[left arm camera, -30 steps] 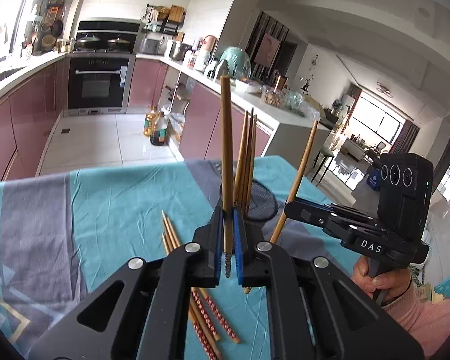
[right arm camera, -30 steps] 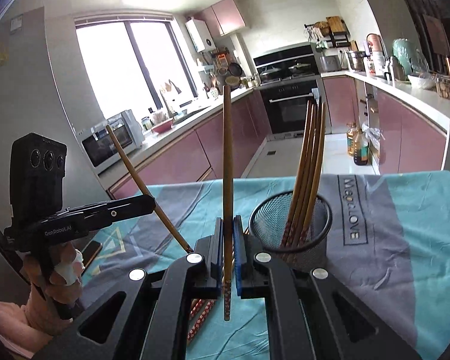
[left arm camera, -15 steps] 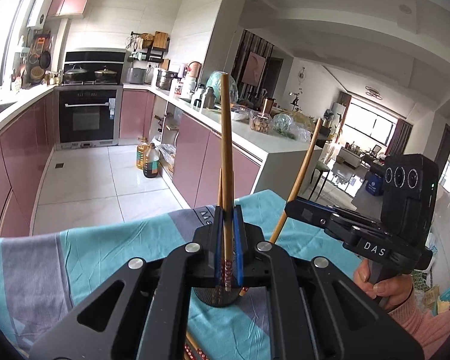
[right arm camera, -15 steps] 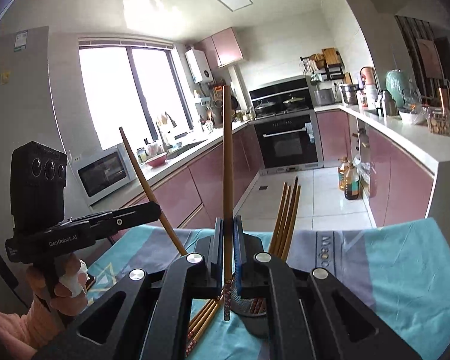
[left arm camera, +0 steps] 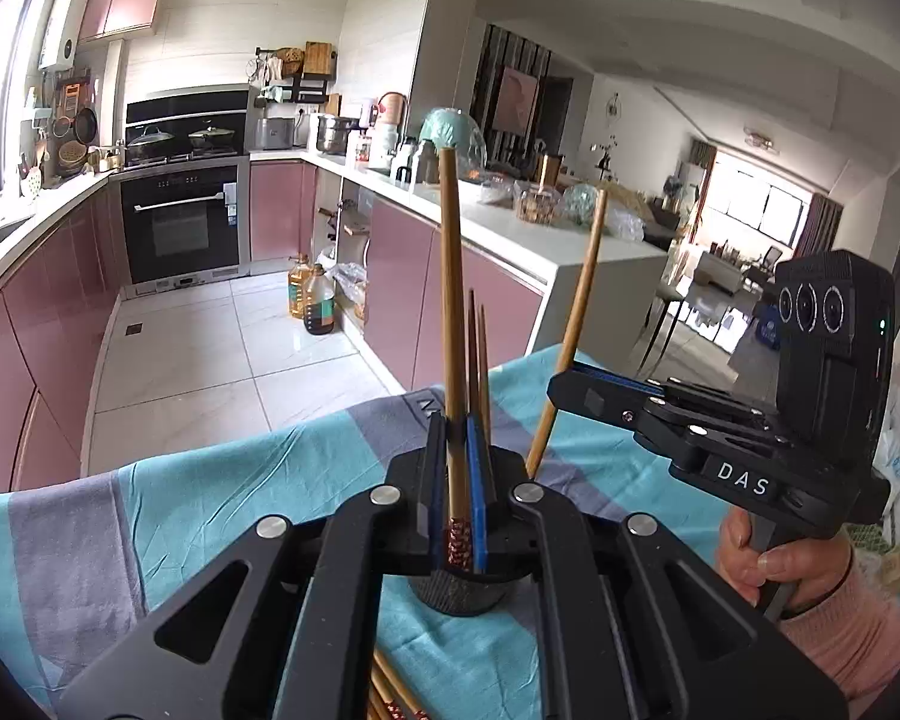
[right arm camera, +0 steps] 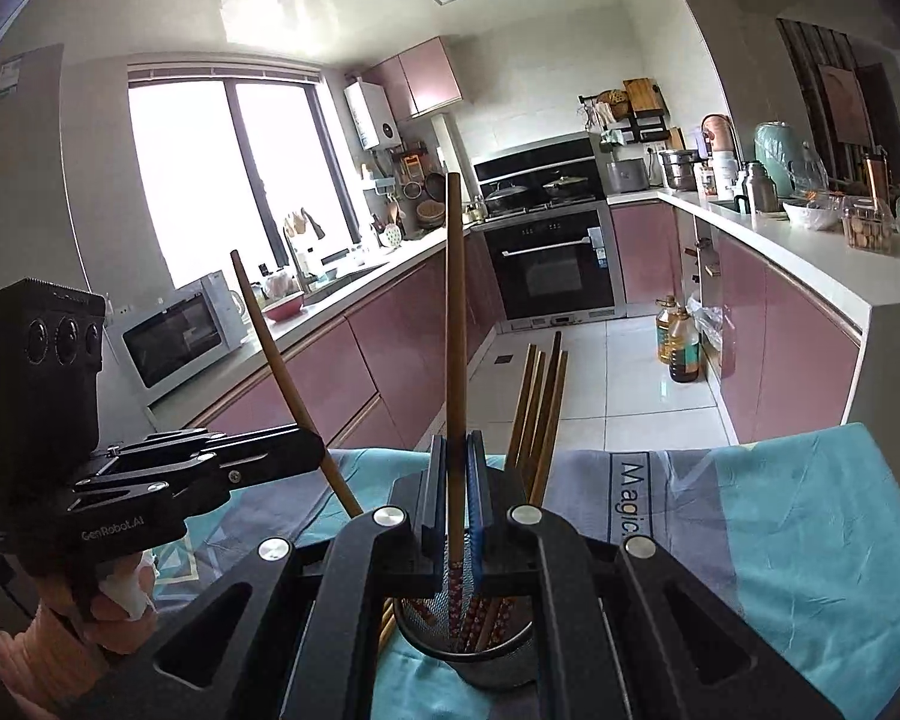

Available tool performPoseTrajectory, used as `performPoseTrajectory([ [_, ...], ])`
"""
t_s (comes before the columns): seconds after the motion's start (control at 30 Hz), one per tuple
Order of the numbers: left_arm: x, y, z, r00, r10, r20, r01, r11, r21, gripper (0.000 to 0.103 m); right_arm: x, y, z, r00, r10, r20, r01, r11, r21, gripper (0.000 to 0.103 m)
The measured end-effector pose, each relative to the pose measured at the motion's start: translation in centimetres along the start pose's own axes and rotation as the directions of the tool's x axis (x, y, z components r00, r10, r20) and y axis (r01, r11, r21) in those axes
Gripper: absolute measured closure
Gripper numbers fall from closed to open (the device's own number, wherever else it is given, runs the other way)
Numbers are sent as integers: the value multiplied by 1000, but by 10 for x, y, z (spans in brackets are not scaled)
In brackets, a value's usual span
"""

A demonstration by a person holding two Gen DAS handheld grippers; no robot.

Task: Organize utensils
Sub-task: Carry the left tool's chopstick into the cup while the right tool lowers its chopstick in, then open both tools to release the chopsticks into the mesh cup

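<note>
Comparing with half a second ago: both tongs sit slightly lower and closer over the black mesh cup [right arm camera: 468,648], and in the right wrist view more of its rim and inside now shows directly under the fingers.

The left tongs [left arm camera: 457,483] are clenched on one upright chopstick [left arm camera: 452,324], bare wood above, red patterned end just below the blue pads [left arm camera: 477,480]. The right tongs [right arm camera: 457,486] grip a second chopstick [right arm camera: 455,336] the same way, its patterned end hanging over the cup mouth. In each view the other tongs' stick appears tilted off to the side.

The cup stands right under and just ahead of both tongs, on the teal and grey cloth [right arm camera: 810,516]. Several chopsticks [right arm camera: 540,408] already stand in it, leaning toward its far right side, patterned ends down. Loose chopsticks [left arm camera: 390,696] lie on the cloth below the left tongs, mostly hidden.

The two tongs are near each other, apart, each coming at the cup from its own side. The cloth's far edge lies just beyond the cup, with tiled floor [left arm camera: 222,348] past it. The near-left part of the cup mouth is open.
</note>
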State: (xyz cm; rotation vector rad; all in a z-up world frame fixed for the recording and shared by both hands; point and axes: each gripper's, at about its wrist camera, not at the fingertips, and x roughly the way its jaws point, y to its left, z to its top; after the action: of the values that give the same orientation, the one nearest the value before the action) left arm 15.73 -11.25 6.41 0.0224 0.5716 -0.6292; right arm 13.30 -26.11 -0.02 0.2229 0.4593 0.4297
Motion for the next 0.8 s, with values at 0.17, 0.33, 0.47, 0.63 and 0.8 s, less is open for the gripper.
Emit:
performPoseTrajectory([
  [0.17,18,0,-9,998,5,-69,-3,999,34,96,15,-2,-11,998,0,-65,1,1000,10,98],
  [0.33,38,4,-16,991,-2,-135,8,999,43,95,31,-8,-18,991,-9,-131,13,1000,26,97],
  [0.47,58,14,-19,985,4,-170,-1,1000,14,95,37,-12,-22,988,-29,-149,36,998,43,95],
  [0.63,68,27,-27,986,-4,-167,1,1000,-21,95,35,-12,-23,988,-35,-151,43,998,50,95],
  [0.8,56,35,-37,993,14,-118,-20,999,-47,92,27,-8,-26,990,-23,-142,30,998,46,86],
])
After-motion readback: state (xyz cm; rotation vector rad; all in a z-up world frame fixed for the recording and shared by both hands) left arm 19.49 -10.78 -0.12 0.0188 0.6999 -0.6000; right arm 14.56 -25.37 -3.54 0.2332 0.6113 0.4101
